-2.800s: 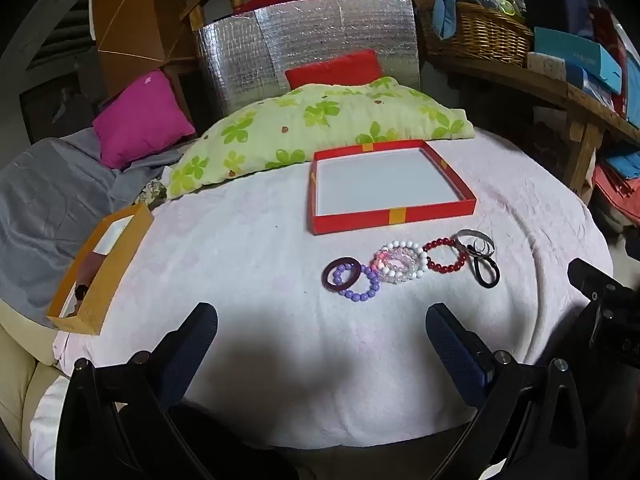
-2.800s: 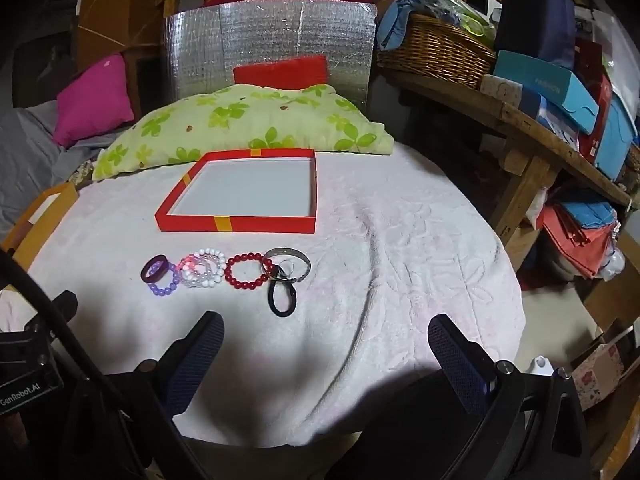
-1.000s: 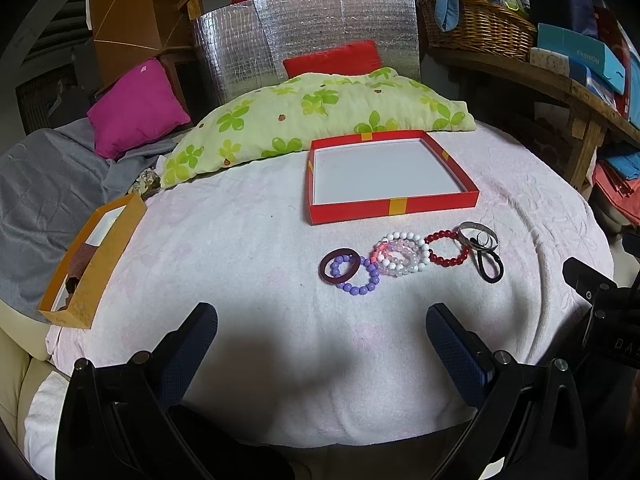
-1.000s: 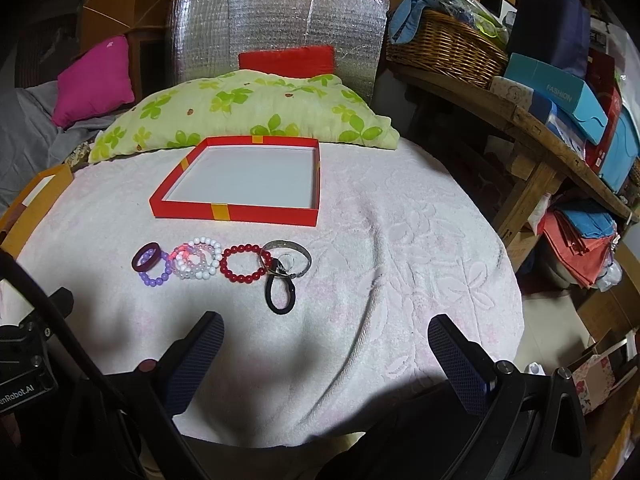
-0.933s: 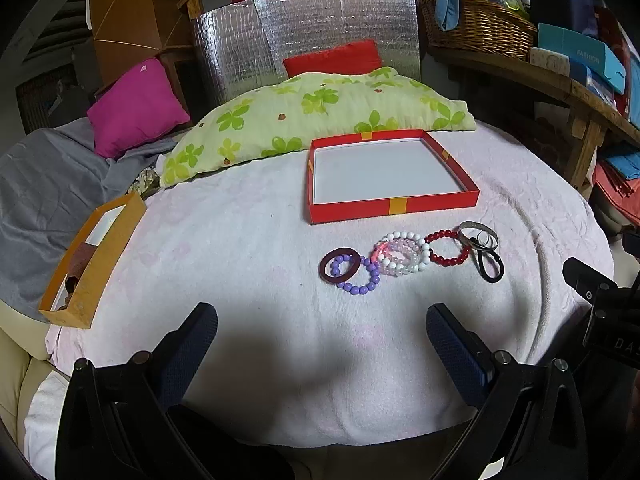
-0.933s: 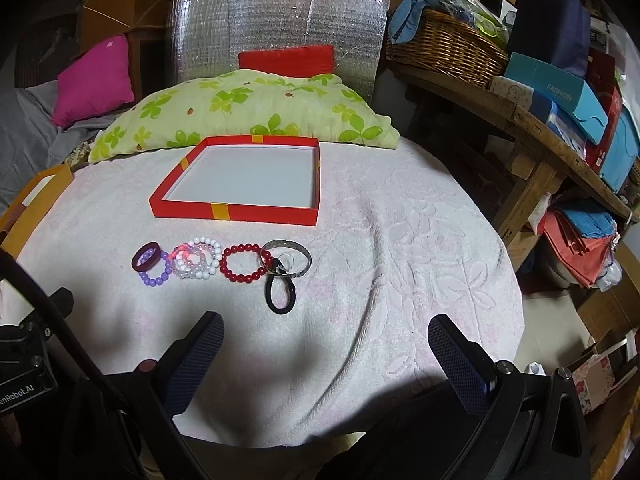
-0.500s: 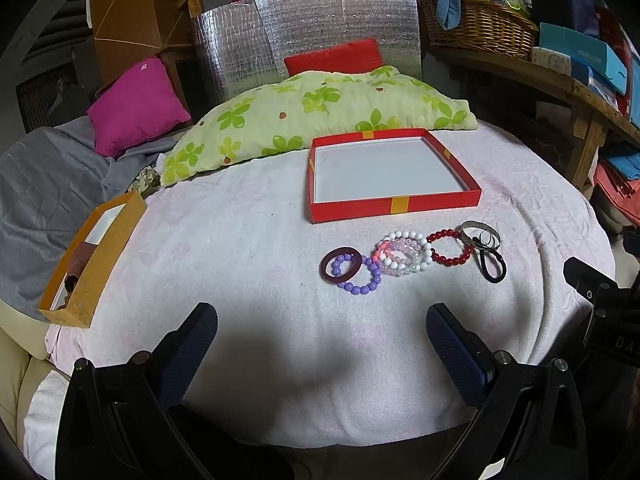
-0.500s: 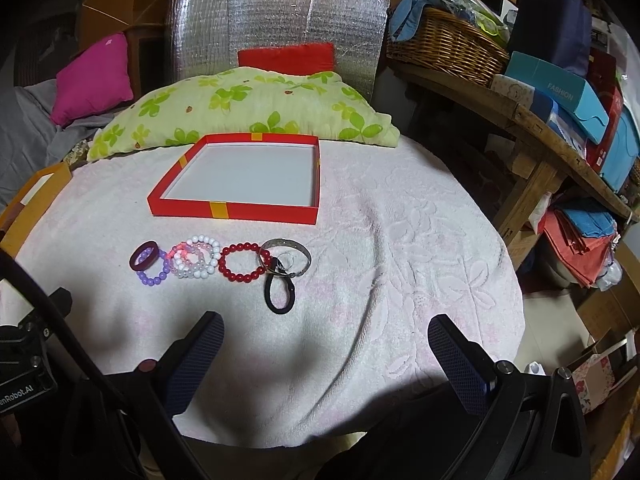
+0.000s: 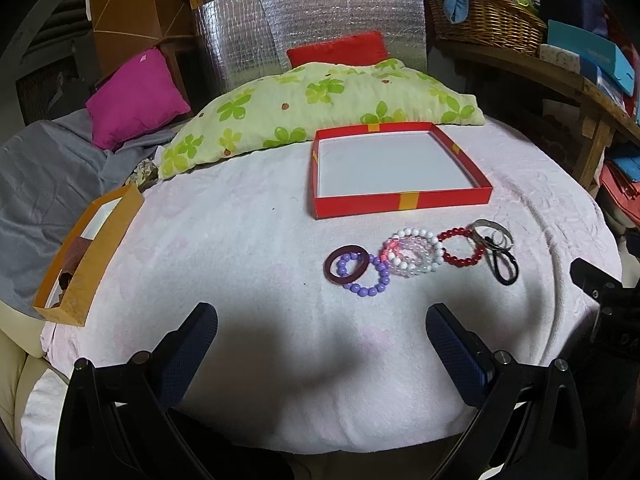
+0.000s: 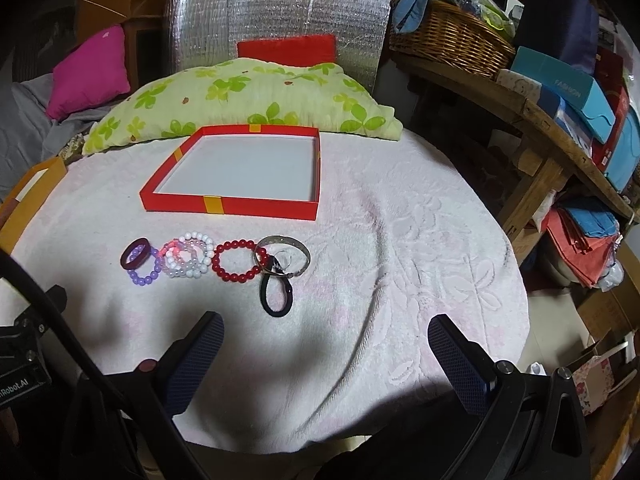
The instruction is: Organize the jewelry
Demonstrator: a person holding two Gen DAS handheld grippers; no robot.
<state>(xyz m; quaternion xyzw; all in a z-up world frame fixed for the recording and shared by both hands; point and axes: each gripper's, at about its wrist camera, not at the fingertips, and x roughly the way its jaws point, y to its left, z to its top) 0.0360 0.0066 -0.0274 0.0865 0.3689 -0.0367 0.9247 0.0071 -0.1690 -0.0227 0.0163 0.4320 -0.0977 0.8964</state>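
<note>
Left gripper [image 9: 322, 344]: jaws spread wide, nothing between them, held above the near edge of the table [image 9: 248, 240]. Bare cloth lies between its fingers and ahead of them up to the jewelry.

Right gripper [image 10: 326, 354]: jaws spread wide, holding nothing, also above the near table edge. Bare cloth between the fingers; a broad bare stretch runs ahead and to its right, out to the rounded table rim.

Jewelry, in a row ahead of both grippers, between them and the tray:
- dark ring [image 9: 347, 264], leftmost, overlapping the purple beads [image 9: 366, 274].
- white-and-pink beads [image 9: 414, 254], a loose overlapping heap touching the purple beads.
- red beads [image 9: 460, 248], just right of the heap.
- silver bangle [image 10: 283, 255], overlapping the red beads' right edge.
- black loop [image 10: 277, 294], nearest item to the right gripper, its far end lying inside the bangle, just ahead of the left finger.

Tray [image 10: 232, 204]: red, shallow, white floor, empty, beyond the row with a strip of cloth between. Its near wall faces the grippers.

Pillow [image 9: 320, 100]: green-flowered, touching the tray's far wall, closing off the far table edge.

Orange box [image 9: 90, 252]: at the table's left edge, far left of the left gripper, well apart from the jewelry.

Shelf [image 10: 520, 108]: beyond the table's right edge, loaded with boxes.
</note>
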